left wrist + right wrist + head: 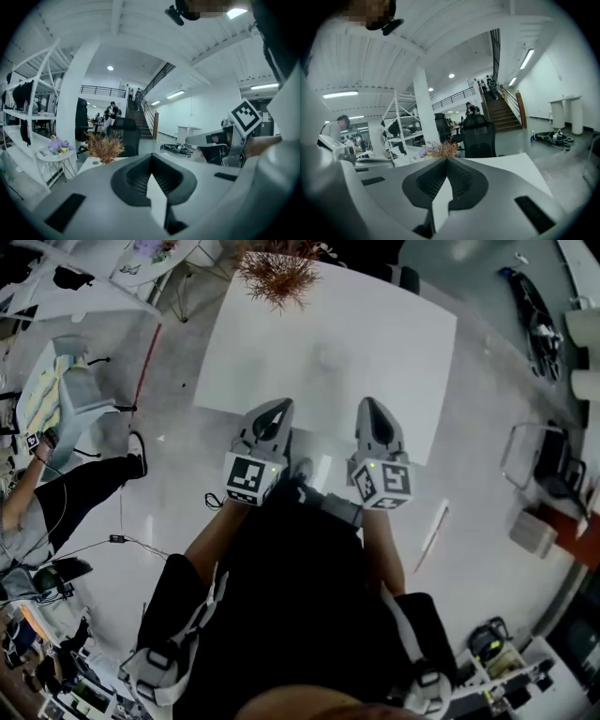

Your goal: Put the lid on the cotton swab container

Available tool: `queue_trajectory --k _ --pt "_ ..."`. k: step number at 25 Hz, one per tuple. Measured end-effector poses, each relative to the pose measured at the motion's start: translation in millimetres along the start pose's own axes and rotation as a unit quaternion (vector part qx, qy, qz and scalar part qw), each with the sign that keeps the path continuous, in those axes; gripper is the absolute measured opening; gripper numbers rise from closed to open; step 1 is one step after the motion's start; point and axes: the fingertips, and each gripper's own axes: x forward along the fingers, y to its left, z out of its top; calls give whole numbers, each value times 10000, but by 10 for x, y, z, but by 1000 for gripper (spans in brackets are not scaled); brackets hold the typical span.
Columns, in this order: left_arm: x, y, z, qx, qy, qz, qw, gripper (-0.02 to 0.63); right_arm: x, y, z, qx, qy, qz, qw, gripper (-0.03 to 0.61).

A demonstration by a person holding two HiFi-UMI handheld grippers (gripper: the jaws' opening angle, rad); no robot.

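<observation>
Both closed and empty above the counter's (394, 343) near edge, left hand-held gripper (277, 409) and right hand-held gripper (373, 409) risk stalling: no lid visible.

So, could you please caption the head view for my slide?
Shut and empty, the left gripper and right gripper hover at the near edge of a white table with a dried plant.

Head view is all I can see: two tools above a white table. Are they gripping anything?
Observer: No. The left gripper view shows the left tool with jaws together, nothing between.
Visitor: And the right one?
Observer: The right tool is shut and empty too.
Visitor: What's beyond that dried plant?
Observer: A staircase rises far behind the dried plant, with people on it.
</observation>
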Motion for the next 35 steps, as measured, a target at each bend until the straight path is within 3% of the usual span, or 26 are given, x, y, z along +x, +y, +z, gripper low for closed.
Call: queue_trajectory --k 2,7,12,16,23,35 --pt "-249 -71 260 36 -293 117 9995 5 -237 119 147 -159 -174 -56 9997 6" --pt "-728 -135 643 -333 -725 296 9964 5 -709 360 350 -214 -435 -137 9987 6" --pt "-1000 -38 679 -181 -739 265 9967 5 -894 633 393 -303 -454 -147 9984 6" --pt "-1072 13 837 -307 -960 305 9944 5 -921 754 411 -364 -398 -200 9983 8" --pt "-1108 149 734 -73 -922 186 9955 5 -804 930 318 -253 -326 -304 9987 8" --pt "-1151 257 693 -65 -943 -6 9955 5 -681 1136 223 -300 -217 -287 9989 6"
